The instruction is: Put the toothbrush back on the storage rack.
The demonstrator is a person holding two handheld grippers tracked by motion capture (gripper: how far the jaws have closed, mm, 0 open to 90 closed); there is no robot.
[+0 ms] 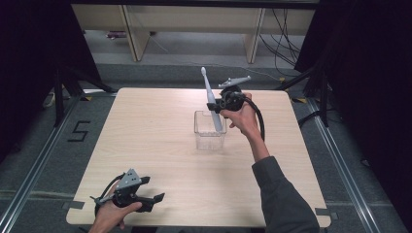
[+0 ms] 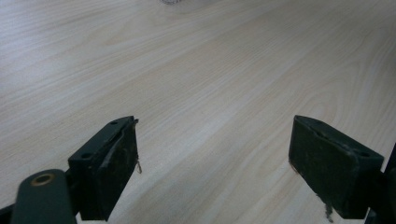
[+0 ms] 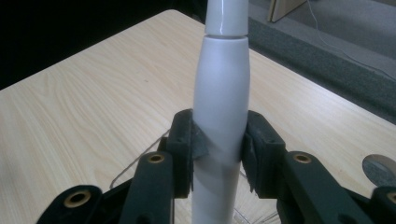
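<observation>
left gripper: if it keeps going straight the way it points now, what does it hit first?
Likely the bare table top. The left gripper is open and angled down at the wood, nothing between its fingers. The clear container sits farther off toward the table's middle; whether it lies on that line is unclear.

The pale wood-grain table top (image 1: 160,145) looks smooth and matt. The white plastic electric toothbrush (image 3: 221,93) is glossy. The clear plastic square container (image 1: 209,136) shines faintly.

clear box (image 1: 210,131) mid-table (image 1: 145,126), open tabletop around
</observation>
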